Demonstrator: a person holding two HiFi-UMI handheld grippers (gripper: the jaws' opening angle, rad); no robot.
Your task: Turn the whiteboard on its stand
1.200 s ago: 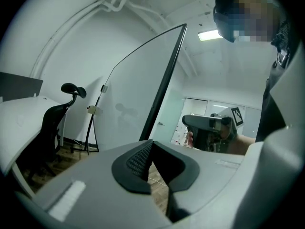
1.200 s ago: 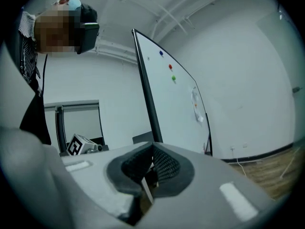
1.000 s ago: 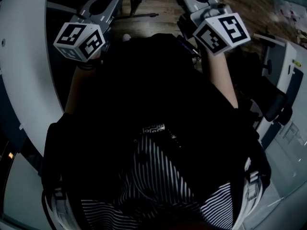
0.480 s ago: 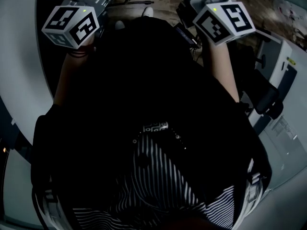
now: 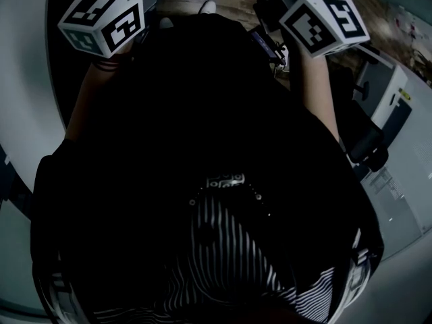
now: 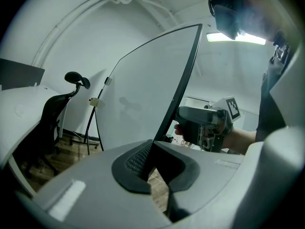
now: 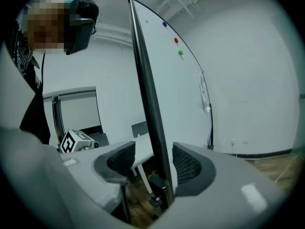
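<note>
1. The whiteboard (image 7: 178, 99) stands upright and edge-on to the person, running away toward the far wall; its dark frame edge (image 7: 148, 104) is nearest and passes through both tongs; three small magnets (image 7: 176, 40) sit high on its right face.
2. The left tongs (image 6: 153, 165) are clenched on that frame edge, the ribbed pads (image 6: 136, 160) pinching it from both sides.
3. The right tongs (image 7: 152, 165) are released; their jaws have just been opening, and the frame edge stands between them with a clear gap on the left side, so nothing presses on it.
4. Handling, as a judgement: the board looks stiff, thin and broad, probably light for its size but with a long lever arm, so it should swing readily once started and may overshoot; the writing faces look smooth and slippery, so the frame edge is the place to hold, pinched squarely as the left tongs do; a hard shove could rock the stand, which these views barely show.
5. Against the head view a second earlier: both marker cubes, left (image 5: 101, 22) and right (image 5: 325, 24), sit closer to the far top edge of the view, and the person's dark top fills more of it.
</note>
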